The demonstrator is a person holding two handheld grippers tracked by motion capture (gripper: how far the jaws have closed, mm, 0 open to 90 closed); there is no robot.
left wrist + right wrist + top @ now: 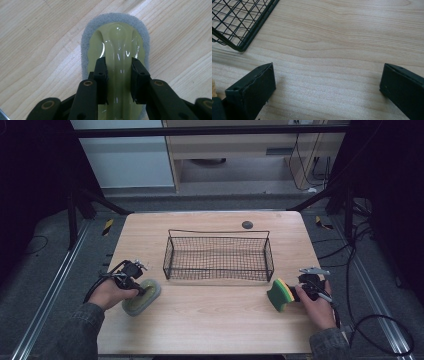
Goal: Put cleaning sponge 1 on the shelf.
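At lower left of the high view, left gripper (141, 289) clamped on scrubber (142, 297) handle, grasp step done; lift to wire basket (218, 256) next; right gripper (327, 87) gaping, holding nothing, beside sponge (279, 294).

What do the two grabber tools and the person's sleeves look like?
Both tools are black. The left gripper has flat, square-tipped black fingers on arms with brass-coloured rivets. The right gripper carries a grey three-cornered plate, and black cables trail from both. The person's sleeves are dark grey-blue.
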